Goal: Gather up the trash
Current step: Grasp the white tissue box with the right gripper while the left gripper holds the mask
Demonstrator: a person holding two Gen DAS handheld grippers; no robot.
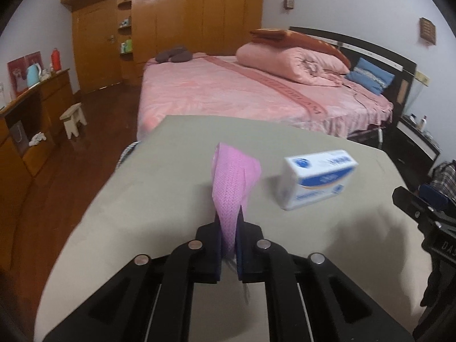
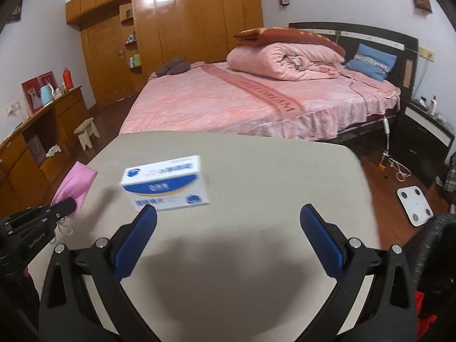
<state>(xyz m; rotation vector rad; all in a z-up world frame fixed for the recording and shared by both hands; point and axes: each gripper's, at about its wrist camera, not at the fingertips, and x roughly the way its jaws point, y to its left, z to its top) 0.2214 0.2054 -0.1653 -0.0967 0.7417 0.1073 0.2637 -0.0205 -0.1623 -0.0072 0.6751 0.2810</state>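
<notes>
My left gripper (image 1: 228, 213) is shut on a pink face mask (image 1: 232, 182) and holds it up above the beige table (image 1: 142, 213). The mask also shows at the left of the right wrist view (image 2: 75, 183), with the left gripper (image 2: 68, 205) clamped on it. A white and blue box (image 1: 317, 178) stands on the table to the right of the mask; it also shows in the right wrist view (image 2: 166, 182). My right gripper (image 2: 228, 216) is open and empty, above the table, just near of the box.
A pink bed (image 2: 256, 99) with a rolled quilt stands beyond the table. A wooden wardrobe (image 2: 185, 28) lines the far wall. A wooden dresser (image 1: 34, 108) and a small stool (image 1: 74, 118) are at the left. A white scale (image 2: 414, 201) lies on the floor at the right.
</notes>
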